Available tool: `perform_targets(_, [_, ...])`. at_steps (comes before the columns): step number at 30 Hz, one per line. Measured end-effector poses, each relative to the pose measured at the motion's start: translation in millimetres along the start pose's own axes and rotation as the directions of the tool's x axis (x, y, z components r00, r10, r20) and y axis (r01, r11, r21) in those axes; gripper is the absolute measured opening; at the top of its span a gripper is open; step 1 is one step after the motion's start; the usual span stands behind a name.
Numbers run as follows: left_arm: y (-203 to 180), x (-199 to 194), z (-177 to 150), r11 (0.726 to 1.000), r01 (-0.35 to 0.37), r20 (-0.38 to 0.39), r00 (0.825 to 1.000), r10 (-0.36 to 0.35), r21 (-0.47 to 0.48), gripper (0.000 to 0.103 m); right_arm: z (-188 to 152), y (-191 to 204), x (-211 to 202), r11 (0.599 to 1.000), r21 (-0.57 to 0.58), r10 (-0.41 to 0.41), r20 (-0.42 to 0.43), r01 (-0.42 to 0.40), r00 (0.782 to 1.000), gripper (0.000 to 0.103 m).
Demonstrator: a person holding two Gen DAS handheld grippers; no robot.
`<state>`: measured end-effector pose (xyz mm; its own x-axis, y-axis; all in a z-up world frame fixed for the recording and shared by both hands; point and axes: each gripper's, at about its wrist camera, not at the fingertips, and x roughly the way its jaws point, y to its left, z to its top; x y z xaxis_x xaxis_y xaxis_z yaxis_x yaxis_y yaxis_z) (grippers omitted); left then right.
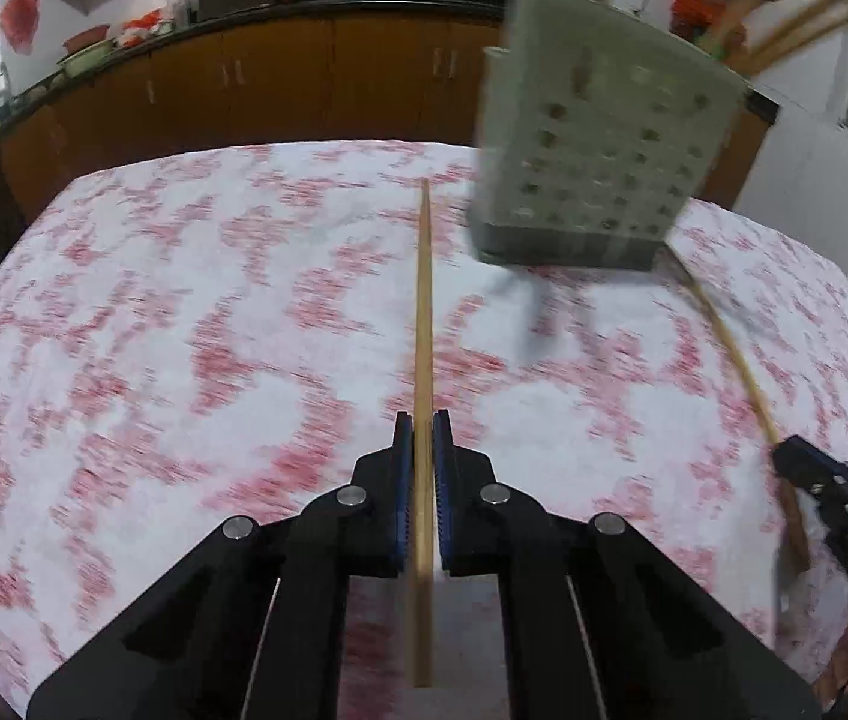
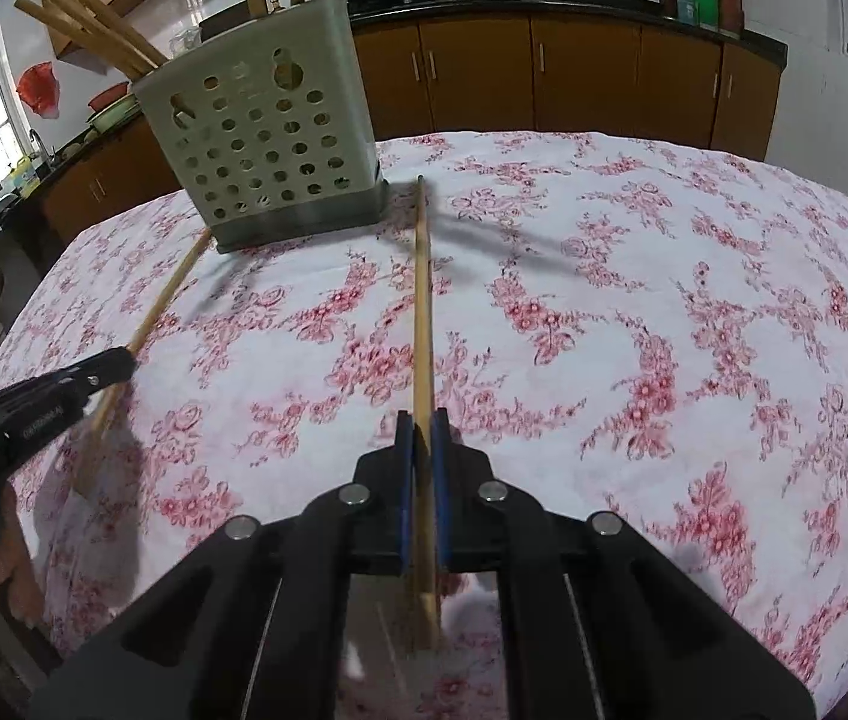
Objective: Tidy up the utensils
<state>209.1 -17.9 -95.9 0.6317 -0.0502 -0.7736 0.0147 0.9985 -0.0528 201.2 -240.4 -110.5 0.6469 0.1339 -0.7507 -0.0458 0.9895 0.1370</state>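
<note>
1. Kitchen cabinets and a dark counter with pans run behind my table, which is covered in a red-flowered cloth. That much shows in the left wrist view, though it is blurred.
2. My left gripper is pinching a chopstick between its blue pads, with the thin end pointing forward over the cloth and the thick end sticking out behind the jaws.
3. I judge this stick light, stiff and smooth. It could swivel or slide in the pads, so a hold nearer the thick end with a firm squeeze seems safest.
4. Ahead and to the right stands the holder, a pale perforated box with sticks already poking out of its top. My right gripper appears at the right edge, holding the second chopstick.
5. From the right wrist view, my right gripper is likewise clamped on its own chopstick, whose tip lies near the holder's base.
6. At upper left the holder stands upright on the table, and its sticks fan out, crowding the opening.
7. I expect those sticks and the tall rim to be the obstacles. Each tip must rise above the rim first, and my left gripper is approaching from the same side with the other chopstick.
</note>
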Motion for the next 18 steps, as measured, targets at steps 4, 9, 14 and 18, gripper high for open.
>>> perform_targets(4, [30, 4, 7, 0.999, -0.030, -0.002, 1.000, 0.030, -0.029, 0.008, 11, -5, 8, 1.000, 0.011, -0.027, 0.006, 0.026, 1.000, 0.008])
perform_targets(9, [41, 4, 7, 0.999, -0.011, 0.004, 1.000, 0.011, -0.039, 0.008, 17, -6, 14, 0.999, 0.013, -0.045, 0.003, 0.045, 0.999, 0.009])
perform_targets(14, [45, 3, 6, 0.999, -0.008, 0.003, 1.000, 0.008, -0.042, 0.009, 17, -6, 15, 0.999, 0.016, -0.042, 0.002, 0.042, 0.999, 0.009])
perform_targets(18, [44, 4, 7, 0.999, 0.003, 0.004, 1.000, -0.003, -0.051, 0.009, 17, -7, 15, 0.999, 0.017, -0.041, 0.002, 0.041, 0.999, 0.009])
